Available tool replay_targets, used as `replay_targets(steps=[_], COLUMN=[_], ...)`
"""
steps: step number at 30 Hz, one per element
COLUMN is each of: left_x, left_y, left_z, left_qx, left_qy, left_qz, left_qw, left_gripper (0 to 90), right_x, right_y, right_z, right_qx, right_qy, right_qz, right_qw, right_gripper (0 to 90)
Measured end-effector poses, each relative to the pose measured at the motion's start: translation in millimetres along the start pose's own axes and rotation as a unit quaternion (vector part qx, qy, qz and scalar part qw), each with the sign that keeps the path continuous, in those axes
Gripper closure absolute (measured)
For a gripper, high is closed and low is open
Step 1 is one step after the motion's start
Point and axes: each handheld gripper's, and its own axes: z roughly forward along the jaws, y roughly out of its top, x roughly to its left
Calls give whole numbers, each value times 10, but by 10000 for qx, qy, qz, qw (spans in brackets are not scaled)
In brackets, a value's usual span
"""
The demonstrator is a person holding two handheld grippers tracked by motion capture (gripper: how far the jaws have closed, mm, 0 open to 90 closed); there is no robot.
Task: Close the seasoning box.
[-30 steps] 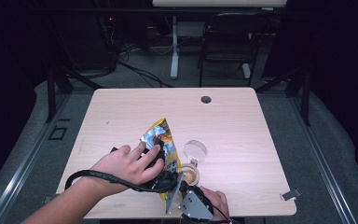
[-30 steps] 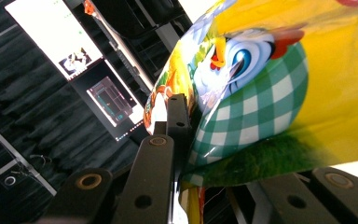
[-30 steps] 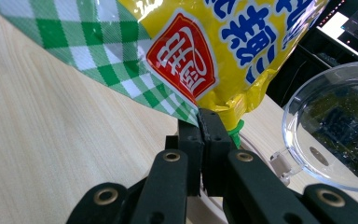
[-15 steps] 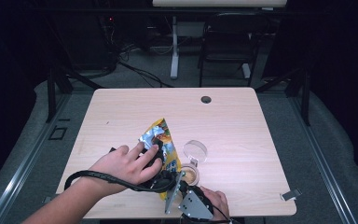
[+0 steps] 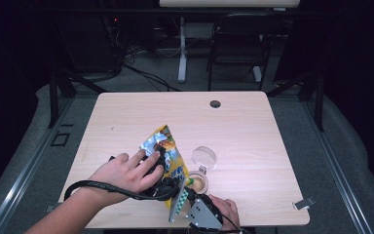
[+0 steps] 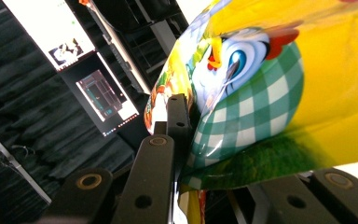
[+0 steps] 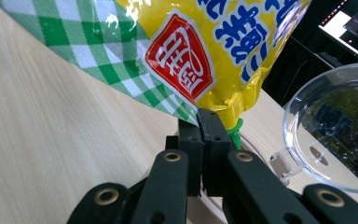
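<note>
Two grippers hold one snack bag (image 5: 168, 153) above the table (image 5: 253, 131) — the right gripper (image 7: 200, 122) pinches its lower corner with jaws shut, the left gripper (image 6: 186, 140) clamps its side — beside a small open cup (image 5: 198, 183) with a clear lid (image 5: 204, 157).

A pale wooden table (image 5: 253, 126) stands on grey floor (image 5: 350, 146), dark chair (image 5: 236, 53) behind.

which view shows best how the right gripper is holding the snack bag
The right gripper view: the right gripper has its jaws shut on the bottom corner of the snack bag. The high view shows the bag tilted above the table, with that pinch too small to make out. The left gripper view shows the bag's printed side.
</note>
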Motion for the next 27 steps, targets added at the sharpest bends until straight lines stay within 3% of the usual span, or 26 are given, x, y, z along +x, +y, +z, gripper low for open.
replay_targets(steps=[9, 27], left_x=[-35, -193], left_y=[-37, -139], left_z=[12, 89], left_qx=[22, 36], left_qy=[29, -181], left_qz=[2, -442], left_qw=[10000, 9989], left_gripper=[829, 831], right_x=[3, -10], right_y=[10, 11], right_z=[5, -10], right_qx=[5, 14], right_qy=[6, -27], right_qz=[-46, -104], right_qw=[10000, 9999], right_gripper=[889, 888])
